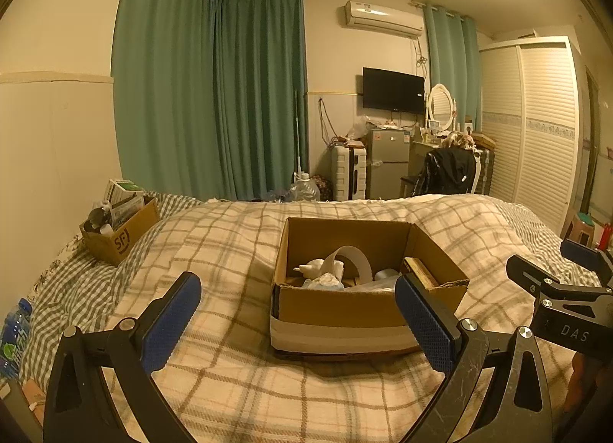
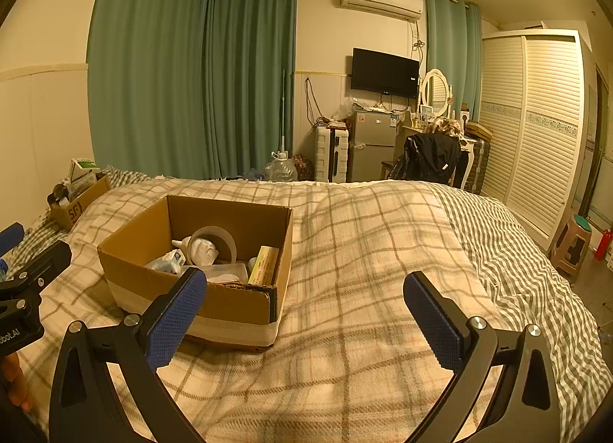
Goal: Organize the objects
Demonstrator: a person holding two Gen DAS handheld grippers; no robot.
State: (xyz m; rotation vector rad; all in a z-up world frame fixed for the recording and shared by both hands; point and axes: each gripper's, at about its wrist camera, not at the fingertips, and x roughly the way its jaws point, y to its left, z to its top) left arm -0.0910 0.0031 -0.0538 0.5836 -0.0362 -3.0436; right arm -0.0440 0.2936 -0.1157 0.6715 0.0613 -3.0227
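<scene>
Open brown cardboard box [image 1: 367,305] of oddments dead ahead of wide-spread, empty left gripper [image 1: 299,322], nearer than wide-spread, empty right gripper [image 2: 304,320].

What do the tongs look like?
Both the left tongs and the right tongs have black metal arms with round silver bolts and two fingers with bumpy blue pads. White letters mark the black bodies. No cables or sleeves show.

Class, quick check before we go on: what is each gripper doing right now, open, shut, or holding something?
Left gripper: open, holding nothing, aimed at the open brown cardboard box.
Right gripper: open, holding nothing, above the checked beige blanket.
</scene>
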